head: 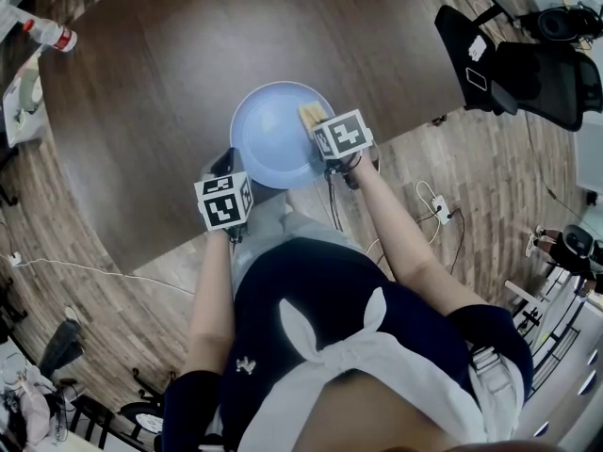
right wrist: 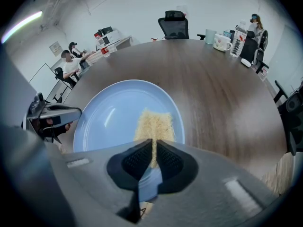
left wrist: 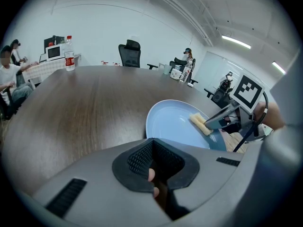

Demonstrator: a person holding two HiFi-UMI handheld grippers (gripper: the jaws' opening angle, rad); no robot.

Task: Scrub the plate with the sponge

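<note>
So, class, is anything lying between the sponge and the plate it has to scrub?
Nothing visible. The sponge, clamped in the right tool, rests directly on the plate, towards its right side, and the plate's remaining surface is bare.

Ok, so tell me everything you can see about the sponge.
The sponge is a pale yellow, oblong pad with a coarse, fibrous-looking surface; no foam shows on it. It rests on the right part of the light blue plate, running from the near rim toward the middle. The right gripper has its jaws shut on the sponge's near end, and the rest sticks out ahead of them against the plate. Nothing else touches it; the left gripper is at the plate's opposite edge.
</note>
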